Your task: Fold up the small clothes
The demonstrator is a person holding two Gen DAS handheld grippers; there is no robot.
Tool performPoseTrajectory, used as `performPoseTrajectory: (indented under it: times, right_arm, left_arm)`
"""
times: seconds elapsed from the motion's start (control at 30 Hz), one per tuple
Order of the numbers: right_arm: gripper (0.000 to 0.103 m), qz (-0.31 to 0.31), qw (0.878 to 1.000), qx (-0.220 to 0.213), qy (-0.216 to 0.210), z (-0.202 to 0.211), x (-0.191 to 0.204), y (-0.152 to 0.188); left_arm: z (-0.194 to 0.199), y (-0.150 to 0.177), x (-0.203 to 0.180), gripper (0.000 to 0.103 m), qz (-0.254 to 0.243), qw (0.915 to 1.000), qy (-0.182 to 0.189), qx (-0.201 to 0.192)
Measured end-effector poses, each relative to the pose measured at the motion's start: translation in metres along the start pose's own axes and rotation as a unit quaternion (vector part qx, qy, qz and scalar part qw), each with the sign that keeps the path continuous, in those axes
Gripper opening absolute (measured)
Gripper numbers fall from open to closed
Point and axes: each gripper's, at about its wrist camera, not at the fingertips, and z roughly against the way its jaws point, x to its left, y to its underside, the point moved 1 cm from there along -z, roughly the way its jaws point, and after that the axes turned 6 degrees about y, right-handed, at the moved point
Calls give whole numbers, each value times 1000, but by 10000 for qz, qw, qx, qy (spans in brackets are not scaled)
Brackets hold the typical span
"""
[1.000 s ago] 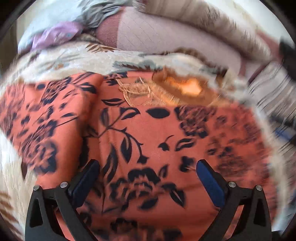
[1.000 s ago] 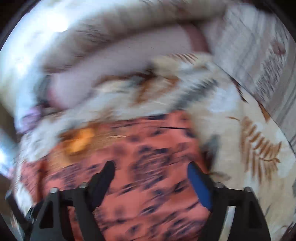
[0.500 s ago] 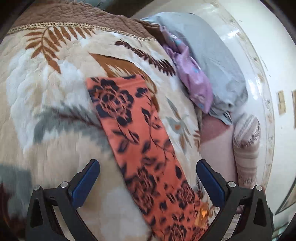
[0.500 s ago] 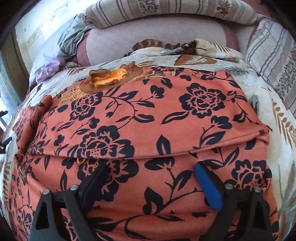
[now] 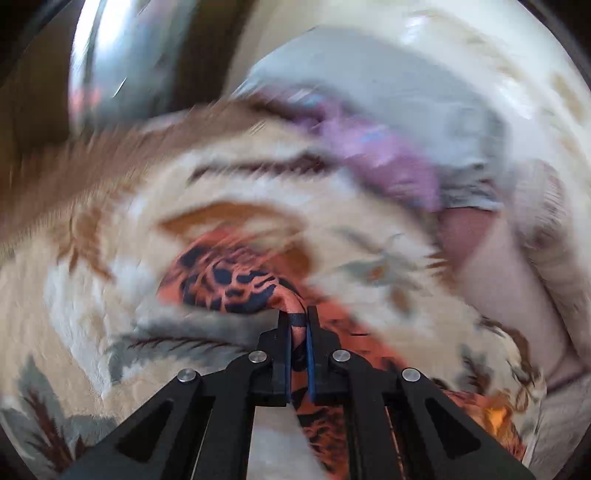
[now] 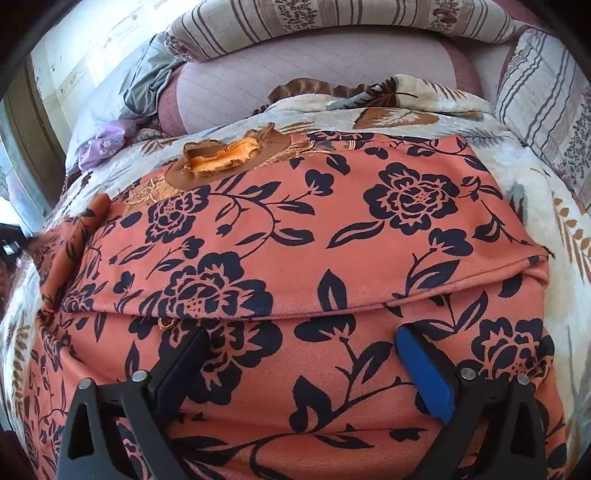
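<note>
An orange garment with black flowers [image 6: 332, 236] lies spread on a leaf-patterned blanket [image 6: 546, 192], its brown and orange collar [image 6: 221, 155] at the far side. One flap is folded over the body with its edge across the middle. My right gripper [image 6: 303, 373] is open and hovers low over the near part of the garment. My left gripper [image 5: 297, 321] is shut on a bunched sleeve of the same garment [image 5: 229, 280], which trails back under the fingers. The left wrist view is blurred by motion.
Striped pillows [image 6: 332, 22] and a pink cushion [image 6: 314, 81] line the far side. A grey cloth [image 6: 122, 88] and a purple cloth [image 6: 107, 140] lie at the far left, also in the left wrist view [image 5: 388, 155].
My left gripper has closed on the garment's sleeve; half a second ago it was open above it. My right gripper has stayed open over the garment, almost unmoved.
</note>
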Motion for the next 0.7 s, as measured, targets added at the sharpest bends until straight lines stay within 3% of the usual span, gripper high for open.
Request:
performPoseTrajectory:
  times: [0.1, 0.23, 0.37, 0.43, 0.47, 0.5, 0.53, 0.6, 0.63, 0.7]
  right_arm:
    - [102, -121, 9998, -51, -137, 0, -4, 0]
    - [102, -385, 9983, -143, -425, 3, -13, 1]
    - [101, -769, 9935, -245, -804, 7, -26, 2]
    - [100, -1034, 9887, -315, -1043, 10, -36, 2]
    - [99, -1136, 9868, -337, -1106, 12, -39, 2]
    - [99, -1331, 9830, -379, -1210, 16, -46, 3]
    - [99, -1521, 9793, -397, -1274, 21, -52, 3]
    - [100, -2060, 9681, -394, -1373, 34, -71, 9]
    - [100, -2285, 9623, -410, -1421, 40, -82, 11]
    - [100, -2586, 9533, -416, -1503, 49, -101, 13]
  left_arm:
    - [60, 9, -101, 6, -1224, 9890, 622, -544]
    - [112, 53, -228, 6, -2400, 9554, 1543, -761]
    - [117, 122, -320, 6, -3047, 9244, 2273, -304]
    - [99, 162, -351, 11, -3349, 9121, 2362, 95]
    - [82, 183, -362, 16, -3501, 9056, 2362, 382]
    - [63, 202, -366, 40, -3630, 9010, 2275, 680]
    - [46, 216, -365, 64, -3732, 8979, 2113, 993]
    - [21, 233, -346, 65, -3774, 8999, 1658, 1425]
    - [20, 232, -330, 65, -3673, 9055, 1598, 1397]
    - [28, 221, -289, 67, -3306, 9247, 1497, 1148]
